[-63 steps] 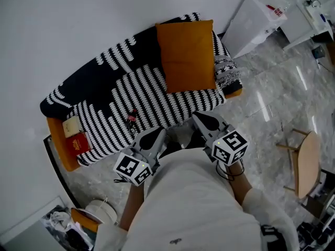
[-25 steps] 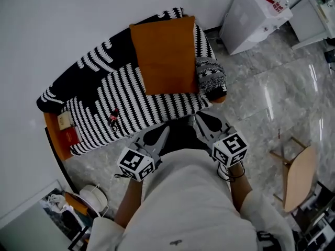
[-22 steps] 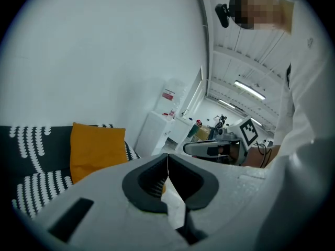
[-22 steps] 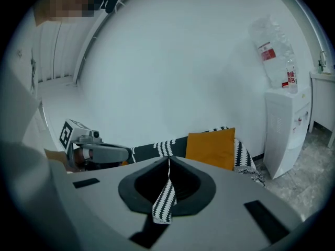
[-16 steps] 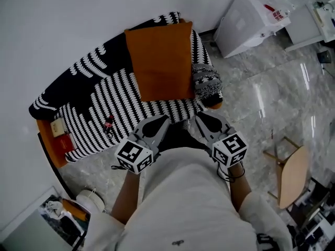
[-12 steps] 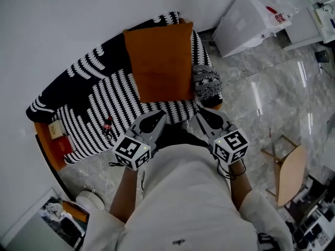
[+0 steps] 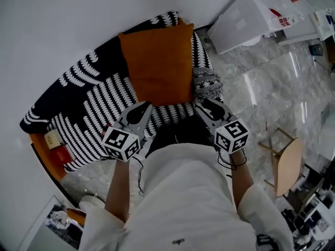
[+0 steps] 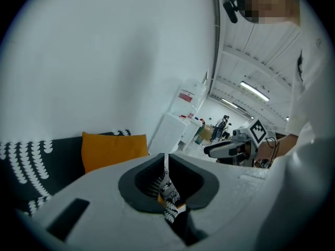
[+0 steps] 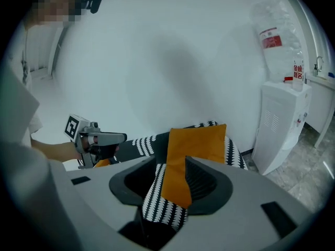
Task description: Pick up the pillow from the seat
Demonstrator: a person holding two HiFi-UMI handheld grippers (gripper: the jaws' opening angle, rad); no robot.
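Resting orange pillow (image 7: pixel 157 61) (plain, rectangular)

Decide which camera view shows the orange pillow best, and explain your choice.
The head view: the whole orange pillow is in sight from above on the striped sofa. Both gripper views show only its upper part, side-on, with the lower part mostly blocked.

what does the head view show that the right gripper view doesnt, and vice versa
Head view only: the light wooden chair and the red book. Right gripper view only: the gap in the right tongs, whose jaws have just been opening with nothing between them. Both: the orange square pillow, the black-and-white striped sofa cover, the left tongs.
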